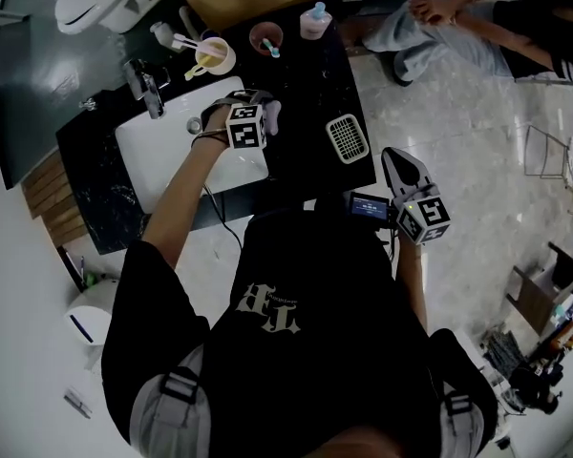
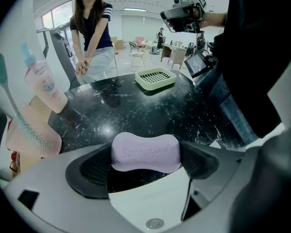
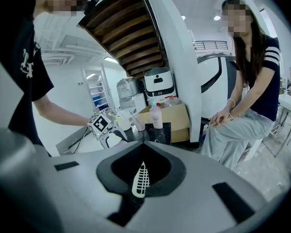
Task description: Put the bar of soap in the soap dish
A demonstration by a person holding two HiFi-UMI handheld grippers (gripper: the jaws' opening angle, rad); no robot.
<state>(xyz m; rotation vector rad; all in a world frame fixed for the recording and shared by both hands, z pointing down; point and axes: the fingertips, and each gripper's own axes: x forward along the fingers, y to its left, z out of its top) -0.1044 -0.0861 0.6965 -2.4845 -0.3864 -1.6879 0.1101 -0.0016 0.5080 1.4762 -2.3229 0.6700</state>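
**As the left jaws straddle the soap, the dish sits well apart**

While the left arm reaches forward over the white basin (image 1: 172,156), I see its forearm stretched almost straight and the wrist bent, so the left hand-held gripper (image 2: 146,165) tips steeply down at the basin's far right rim. Its jaws stand wide apart. The bar of soap (image 2: 145,152), pale lilac, lies lengthwise between them at the edge of the black marbled desk (image 2: 150,115), each end right up against a dark pad. I can't make out any squeeze on it.

The soap dish (image 2: 155,78), pale green with a slotted top, sits on the same desk well apart from the bar, toward the far corner on the right-hand side.

The right arm is bent and tucked close to the body, off the desk's near corner. From there the right hand-held gripper (image 3: 141,177) points forward and a little down, its jaws drawn nearly together with only a thin slit between them and nothing held.

A pink cup (image 2: 31,137) with a toothbrush (image 2: 9,93) stands at the left of the left gripper view.
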